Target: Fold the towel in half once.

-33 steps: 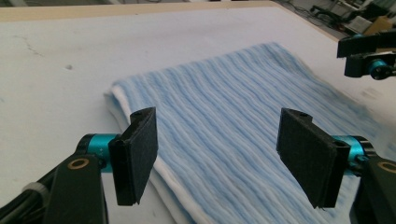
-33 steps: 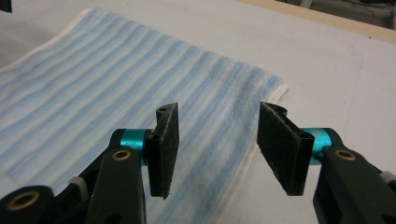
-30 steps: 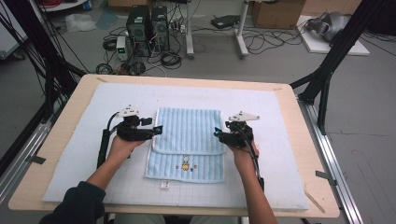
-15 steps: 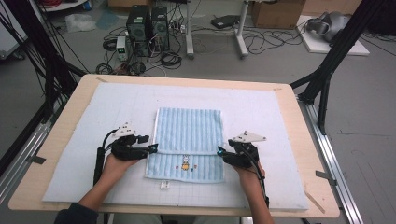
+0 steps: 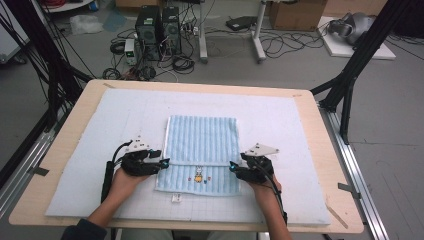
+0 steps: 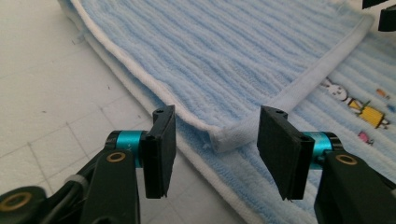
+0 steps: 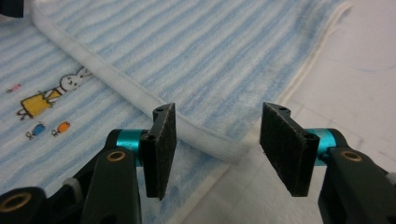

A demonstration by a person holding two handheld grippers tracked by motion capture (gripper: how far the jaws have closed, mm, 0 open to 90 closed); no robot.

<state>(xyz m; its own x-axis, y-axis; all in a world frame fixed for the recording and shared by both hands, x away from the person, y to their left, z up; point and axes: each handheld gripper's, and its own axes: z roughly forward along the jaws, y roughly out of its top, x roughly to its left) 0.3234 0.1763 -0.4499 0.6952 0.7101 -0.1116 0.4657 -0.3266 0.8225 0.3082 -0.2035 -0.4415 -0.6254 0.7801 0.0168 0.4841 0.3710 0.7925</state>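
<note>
A light blue striped towel [image 5: 202, 145] with a white hem lies folded on the white mat, its folded edge running across above a small cartoon picture [image 5: 199, 176]. My left gripper [image 5: 162, 162] sits at the left end of that fold. Its jaws have just been closing, and they still stand apart around the towel's folded corner [image 6: 224, 140] with neither pad pressing on it. My right gripper [image 5: 233, 166] is at the right end, open, with the other folded corner [image 7: 219, 150] lying between its pads [image 7: 161, 140].
The white mat [image 5: 300, 130] covers a wooden table [image 5: 75, 125]. A small white tag [image 5: 176, 198] lies just below the towel. Black frame legs, computers and cables stand on the floor beyond the far edge.
Both hands have come toward the near edge and down, to the ends of the towel's folded edge. The left jaws stand narrower than before. The top layer now lies flat.
</note>
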